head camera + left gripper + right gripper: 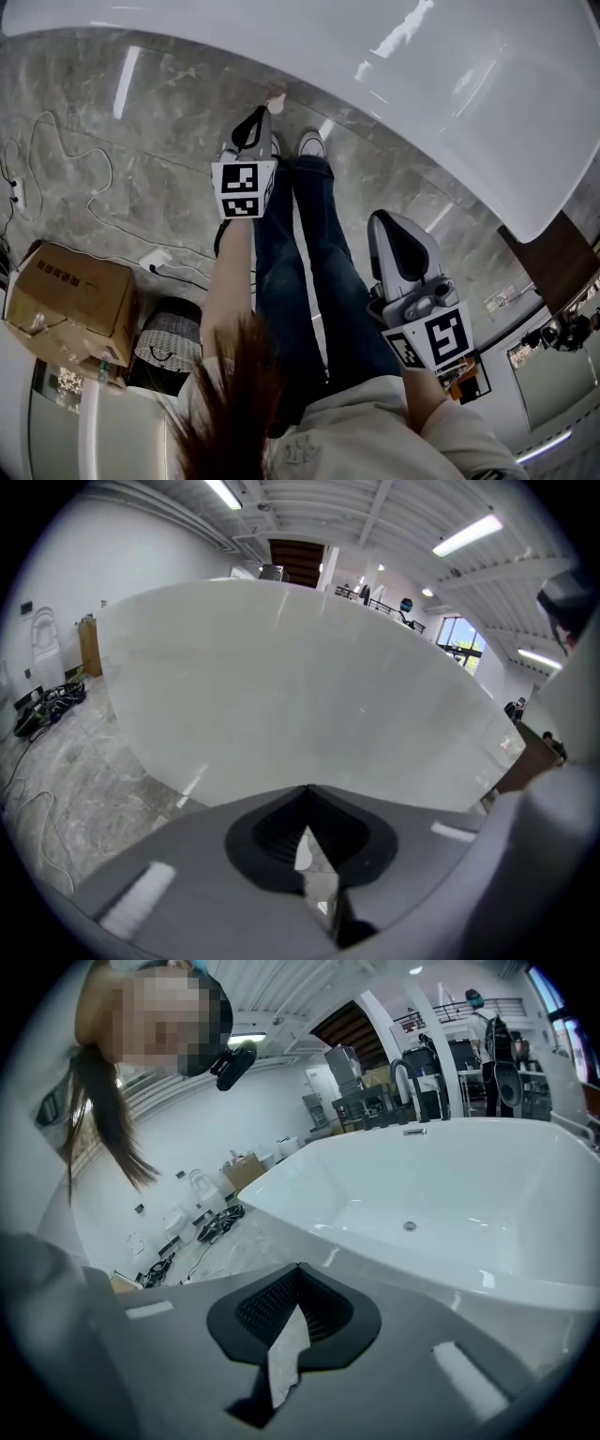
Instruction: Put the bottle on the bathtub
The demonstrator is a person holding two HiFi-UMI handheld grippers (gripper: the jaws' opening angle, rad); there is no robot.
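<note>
No bottle shows in any view. The white bathtub (450,84) curves across the top of the head view. Its outer wall (300,686) fills the left gripper view, and its basin (450,1194) with a drain lies ahead in the right gripper view. My left gripper (263,112) points down at the floor near the tub's base, shut and empty (307,789). A small pale object (275,94) lies just beyond its tip; I cannot tell what it is. My right gripper (382,221) hangs lower right, beside the tub, also shut with nothing in it (298,1269).
The person's legs in jeans (309,253) stand on the grey marble floor between the grippers. At the left are a cardboard box (70,300), a woven basket (169,342) and white cables (94,216). A dark wooden piece (553,258) sits past the tub's right end.
</note>
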